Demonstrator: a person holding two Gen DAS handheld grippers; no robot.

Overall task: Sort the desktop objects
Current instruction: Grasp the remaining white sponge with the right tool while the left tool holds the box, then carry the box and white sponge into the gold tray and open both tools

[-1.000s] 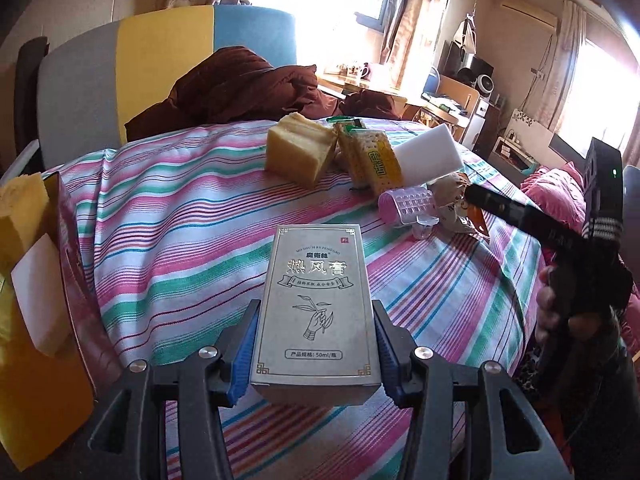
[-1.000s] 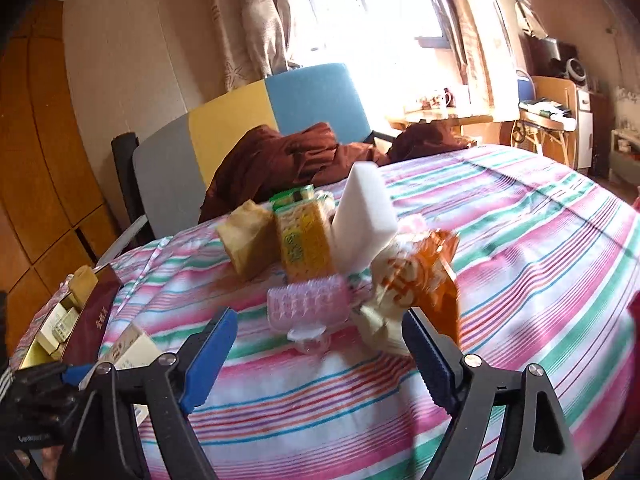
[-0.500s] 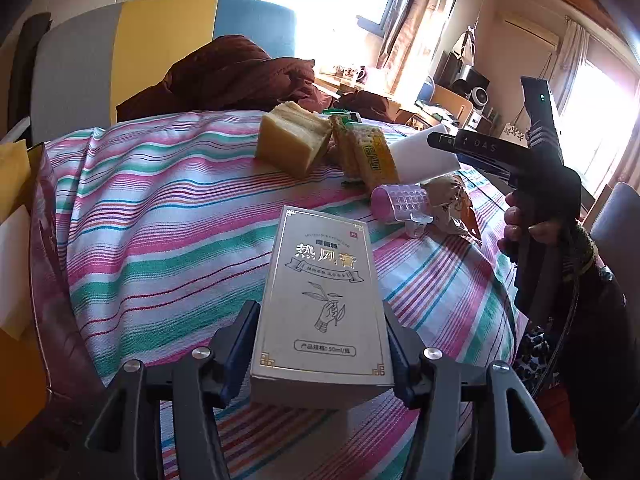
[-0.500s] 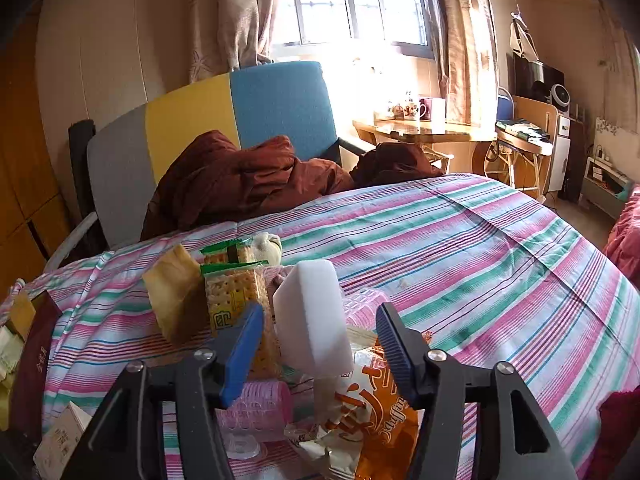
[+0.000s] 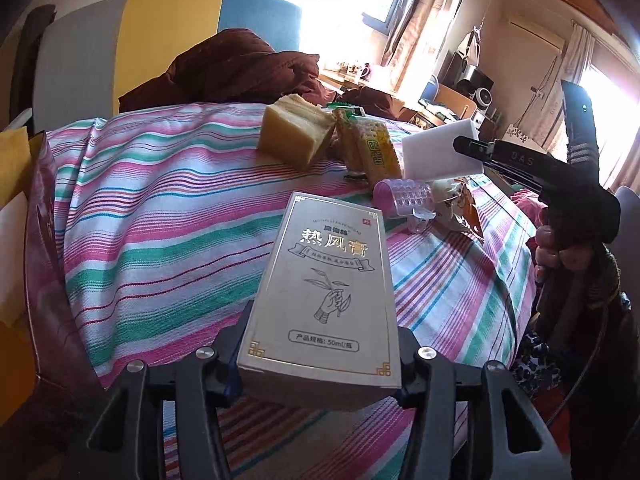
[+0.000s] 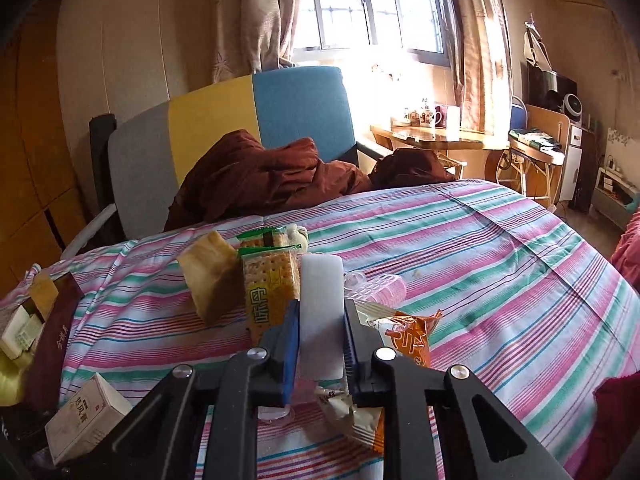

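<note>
The left gripper (image 5: 320,356) squeezes the ointment box (image 5: 324,292) and the right gripper (image 6: 320,340) pinches the white sponge (image 6: 322,300) at 12 o'clock, likely to carry both for sorting.

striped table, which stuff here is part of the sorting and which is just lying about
In the job:
- ointment box, in the left gripper
- white sponge block, in the right gripper
- yellow sponge
- cracker pack
- pink hair roller
- orange snack packet

Lying about:
- brown blanket
- colour-block chair
- side desk

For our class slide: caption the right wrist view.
Right gripper closed on a white sponge block beside a cracker packet.
</note>
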